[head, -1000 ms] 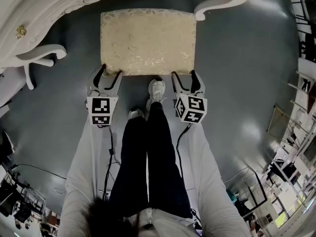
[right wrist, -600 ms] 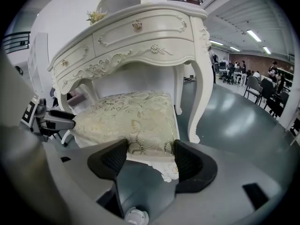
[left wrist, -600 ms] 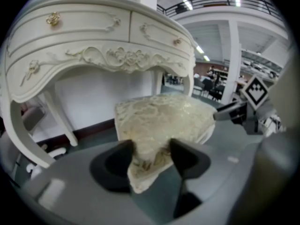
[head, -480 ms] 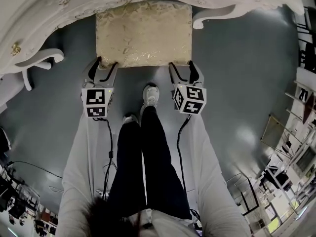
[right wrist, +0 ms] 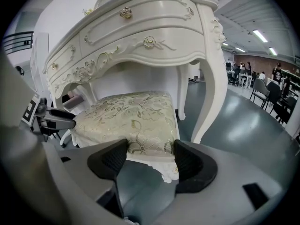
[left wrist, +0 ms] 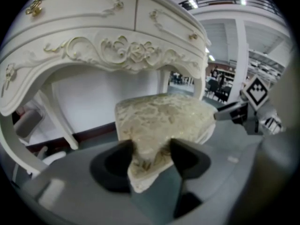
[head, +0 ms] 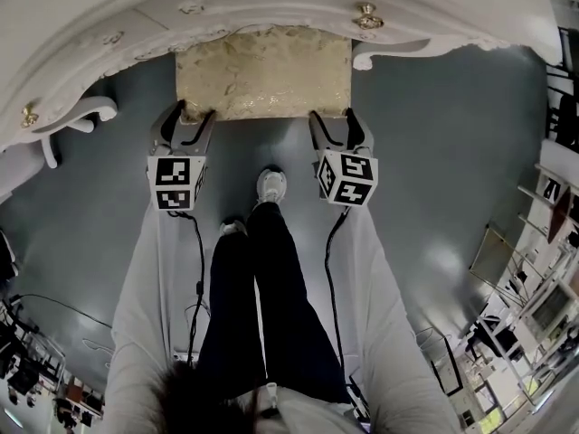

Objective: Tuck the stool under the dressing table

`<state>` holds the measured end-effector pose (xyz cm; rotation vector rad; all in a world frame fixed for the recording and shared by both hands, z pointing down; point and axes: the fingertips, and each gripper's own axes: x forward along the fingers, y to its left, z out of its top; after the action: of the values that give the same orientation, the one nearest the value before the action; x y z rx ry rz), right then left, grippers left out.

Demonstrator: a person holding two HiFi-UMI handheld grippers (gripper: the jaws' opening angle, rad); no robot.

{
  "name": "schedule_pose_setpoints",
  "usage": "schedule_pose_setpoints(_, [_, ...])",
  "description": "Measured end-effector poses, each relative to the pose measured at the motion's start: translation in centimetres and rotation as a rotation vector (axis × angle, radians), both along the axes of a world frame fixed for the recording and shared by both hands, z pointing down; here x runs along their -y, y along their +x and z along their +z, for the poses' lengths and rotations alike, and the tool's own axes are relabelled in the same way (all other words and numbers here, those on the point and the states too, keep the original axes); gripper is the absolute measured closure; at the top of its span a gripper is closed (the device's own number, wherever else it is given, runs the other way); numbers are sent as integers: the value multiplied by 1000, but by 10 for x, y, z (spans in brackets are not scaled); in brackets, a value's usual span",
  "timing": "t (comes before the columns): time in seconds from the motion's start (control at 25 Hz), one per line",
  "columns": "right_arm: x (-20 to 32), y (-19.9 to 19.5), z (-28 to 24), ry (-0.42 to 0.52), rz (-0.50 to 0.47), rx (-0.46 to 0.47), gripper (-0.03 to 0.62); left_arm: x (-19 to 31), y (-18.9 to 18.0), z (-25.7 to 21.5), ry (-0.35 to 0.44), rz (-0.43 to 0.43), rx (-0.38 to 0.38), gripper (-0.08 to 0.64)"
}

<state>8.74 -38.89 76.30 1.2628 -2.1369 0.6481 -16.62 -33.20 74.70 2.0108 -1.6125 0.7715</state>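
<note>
One stool [head: 262, 75], far part hidden under the table [head: 109, 34] top, near edge out. Its legs are not visible from the head view. Two grippers: left gripper [head: 185, 116] jaws pinch the near-left corner, right gripper [head: 330, 117] jaws clamp the near-right corner. Bare floor [head: 434, 152] on both sides.

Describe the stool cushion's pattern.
The stool cushion is cream with gold floral pattern; clearest in right gripper view.

Floor: grey-blue [head: 443, 143], glossy, with pale patches of reflected light.
My legs: dark trousers [head: 271, 306], white shoes [head: 270, 186], one foot ahead of the other.
Far hall: chairs [right wrist: 274, 102], ceiling strip lights [right wrist: 261, 35].
</note>
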Motion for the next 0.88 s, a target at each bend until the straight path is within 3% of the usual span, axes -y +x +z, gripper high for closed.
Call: schedule_pose_setpoints(0.88, [90,-21,-5,19,-62,5,272,70,-17,-5,57,-107,-10,295])
